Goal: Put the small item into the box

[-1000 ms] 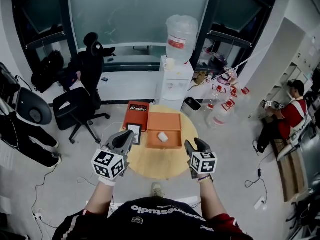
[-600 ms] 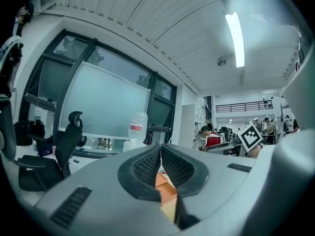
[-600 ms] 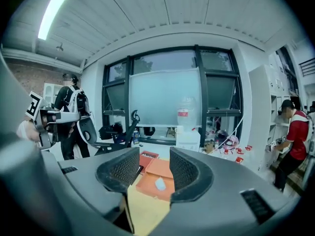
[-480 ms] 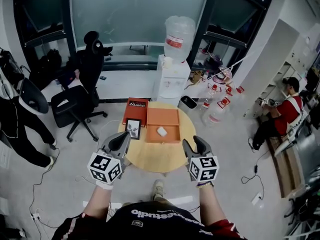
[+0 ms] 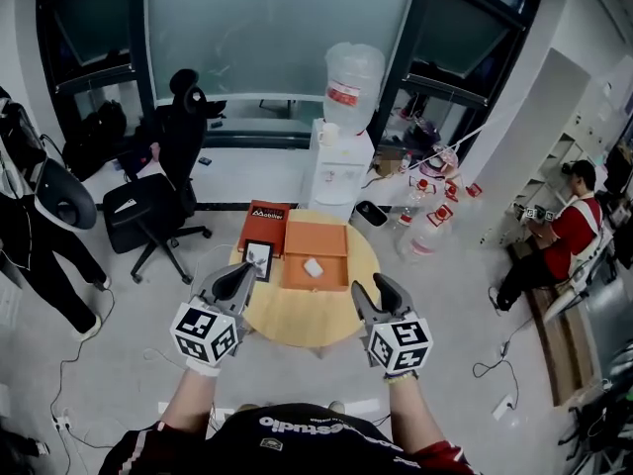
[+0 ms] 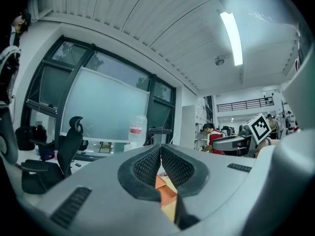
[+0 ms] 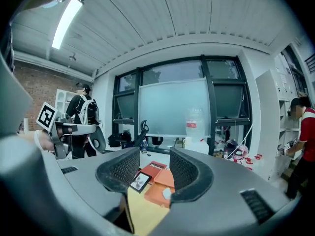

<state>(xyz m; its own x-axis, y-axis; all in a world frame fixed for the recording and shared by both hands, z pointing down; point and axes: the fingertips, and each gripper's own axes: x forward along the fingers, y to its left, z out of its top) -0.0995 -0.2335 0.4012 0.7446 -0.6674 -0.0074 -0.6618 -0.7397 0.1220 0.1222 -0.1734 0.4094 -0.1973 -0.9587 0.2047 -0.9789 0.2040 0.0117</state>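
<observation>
One small item (image 5: pixel 313 266), a pale, whitish block with soft corners, lies inside the open orange box (image 5: pixel 331 232), near the middle of its floor. The box sits on the round wooden table (image 5: pixel 307 323) towards the far edge. A black-framed picture (image 5: pixel 259 258) lies just beside its left wall, and a red lid (image 5: pixel 265 224) lies at the far left edge.

The right gripper view shows the item (image 7: pixel 166 193), the box (image 7: pixel 165 178), the picture (image 7: pixel 140 181) and the lid (image 7: pixel 155 167) all framed between the wide-apart jaws of the right gripper (image 7: pixel 154 156), with nothing held between them. The left gripper view catches only a sliver of orange and tabletop below the left gripper (image 6: pixel 161 149), whose jaws are pressed together on nothing. Only the head view shows both tools at once. There the left gripper (image 5: pixel 242 273) hangs over the near left edge and the right gripper (image 5: pixel 368 287) over the near right edge, both well short of the box.

Compared with half a second ago, the item lies in the same spot in the box. The right gripper seems to have drifted slightly left, though the camera has shifted too.
</observation>
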